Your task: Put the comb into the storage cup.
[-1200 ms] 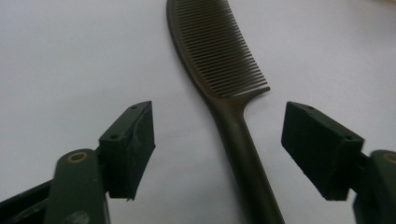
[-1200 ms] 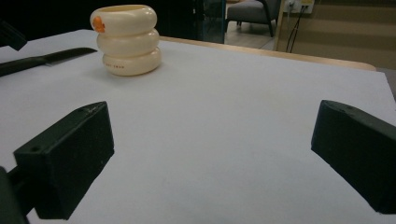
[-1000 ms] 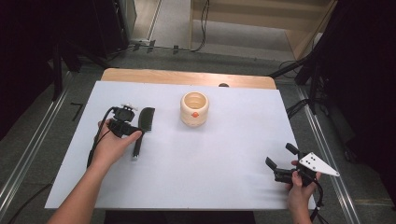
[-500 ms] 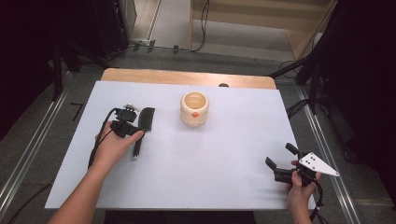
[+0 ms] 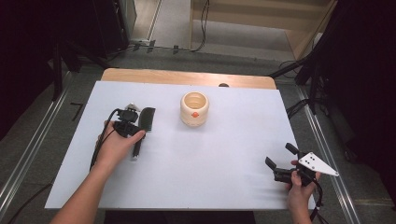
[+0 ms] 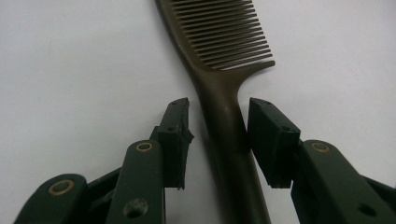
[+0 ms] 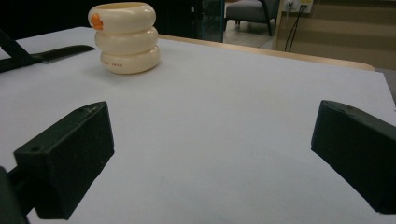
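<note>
On the table my left tool sits toward nine o'clock, its jaws standing either side of the comb's handle, which runs between them with a gap on each side; they have just been closing. The comb's teeth point toward twelve o'clock. The cup stands near the centre, at the comb's three o'clock, well apart. My right tool rests at five o'clock, far from the cup.
</note>
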The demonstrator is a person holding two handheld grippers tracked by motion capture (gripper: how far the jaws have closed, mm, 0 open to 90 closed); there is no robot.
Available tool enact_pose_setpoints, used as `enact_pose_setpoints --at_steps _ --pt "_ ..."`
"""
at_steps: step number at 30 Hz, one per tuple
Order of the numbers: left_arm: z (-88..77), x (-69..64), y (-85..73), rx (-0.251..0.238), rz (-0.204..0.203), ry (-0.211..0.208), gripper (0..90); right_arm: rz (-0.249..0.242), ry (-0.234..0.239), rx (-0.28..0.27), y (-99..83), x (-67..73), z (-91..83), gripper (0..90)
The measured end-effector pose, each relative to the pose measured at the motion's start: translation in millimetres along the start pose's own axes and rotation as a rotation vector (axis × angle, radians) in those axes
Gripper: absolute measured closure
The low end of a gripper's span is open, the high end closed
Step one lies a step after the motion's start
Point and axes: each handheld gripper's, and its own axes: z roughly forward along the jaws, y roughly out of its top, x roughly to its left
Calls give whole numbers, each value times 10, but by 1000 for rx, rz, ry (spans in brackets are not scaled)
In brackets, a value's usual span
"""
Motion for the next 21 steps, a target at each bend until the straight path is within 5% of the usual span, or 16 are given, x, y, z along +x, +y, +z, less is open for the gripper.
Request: enact_pose_setpoints --at_steps 8,21 --pt "7 2 18 2 -38 -14 658 -2 -2 0 1 1 0 0" --pt "31 -63 9 0 -32 52 708 -10 -6 2 1 6 8 0"
